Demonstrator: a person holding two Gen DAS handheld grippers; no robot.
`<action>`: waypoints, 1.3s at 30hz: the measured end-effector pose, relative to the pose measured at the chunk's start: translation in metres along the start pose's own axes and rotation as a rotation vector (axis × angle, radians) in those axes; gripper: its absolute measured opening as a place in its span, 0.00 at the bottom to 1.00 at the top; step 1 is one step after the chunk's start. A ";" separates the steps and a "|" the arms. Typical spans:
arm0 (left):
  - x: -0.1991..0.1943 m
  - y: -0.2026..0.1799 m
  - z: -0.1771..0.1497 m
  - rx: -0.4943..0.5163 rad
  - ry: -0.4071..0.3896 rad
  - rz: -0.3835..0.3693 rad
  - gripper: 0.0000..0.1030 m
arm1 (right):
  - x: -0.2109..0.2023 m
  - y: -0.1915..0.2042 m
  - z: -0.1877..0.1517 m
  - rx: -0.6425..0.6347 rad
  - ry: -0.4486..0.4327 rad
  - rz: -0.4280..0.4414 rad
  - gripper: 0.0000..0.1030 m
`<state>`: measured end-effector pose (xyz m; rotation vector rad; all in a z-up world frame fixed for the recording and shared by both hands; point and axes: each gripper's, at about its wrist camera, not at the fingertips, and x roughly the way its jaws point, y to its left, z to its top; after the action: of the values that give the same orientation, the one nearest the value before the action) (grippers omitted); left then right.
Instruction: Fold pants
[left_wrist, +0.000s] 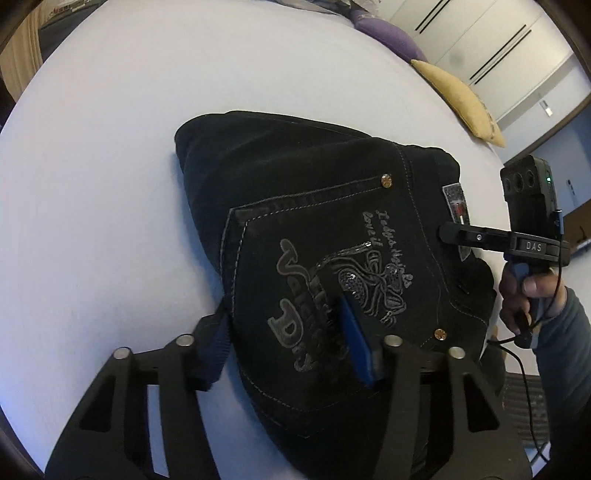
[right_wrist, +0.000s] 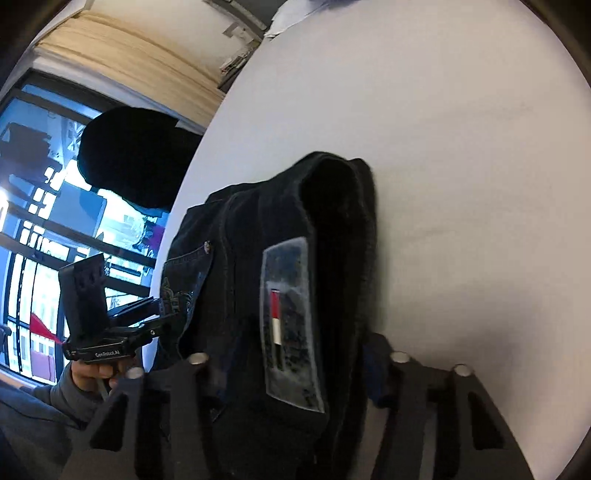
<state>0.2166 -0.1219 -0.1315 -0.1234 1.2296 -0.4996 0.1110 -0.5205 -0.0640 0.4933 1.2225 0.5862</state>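
Black jeans (left_wrist: 317, 221) lie folded in a compact bundle on the white table (left_wrist: 92, 184), back pocket with grey embroidery facing up. My left gripper (left_wrist: 288, 332) is open, its blue-padded fingers (left_wrist: 356, 339) straddling the near edge of the bundle, one pad on top of the pocket. My right gripper (left_wrist: 454, 234) reaches in from the right at the waistband label. In the right wrist view the jeans (right_wrist: 280, 280) fill the space between the wide-open fingers of my right gripper (right_wrist: 295, 354), with the waistband patch (right_wrist: 288, 325) in the middle. The left gripper (right_wrist: 144, 317) shows at the left.
A yellow cushion (left_wrist: 461, 99) and a purple cushion (left_wrist: 388, 33) lie at the table's far edge. A dark chair back (right_wrist: 136, 155) stands beyond the table rim before a bright window. A black cable hangs from the right handle.
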 end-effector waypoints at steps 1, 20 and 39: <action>-0.001 -0.001 0.000 0.006 -0.001 0.006 0.45 | 0.000 0.001 0.000 -0.001 -0.002 -0.003 0.44; -0.018 -0.009 0.007 0.015 -0.024 0.012 0.20 | -0.030 0.066 -0.004 -0.243 -0.071 -0.182 0.20; -0.074 0.094 0.145 0.055 -0.178 0.185 0.19 | 0.054 0.101 0.163 -0.223 -0.135 -0.114 0.20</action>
<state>0.3604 -0.0324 -0.0509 -0.0063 1.0402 -0.3527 0.2655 -0.4156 0.0059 0.2690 1.0357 0.5747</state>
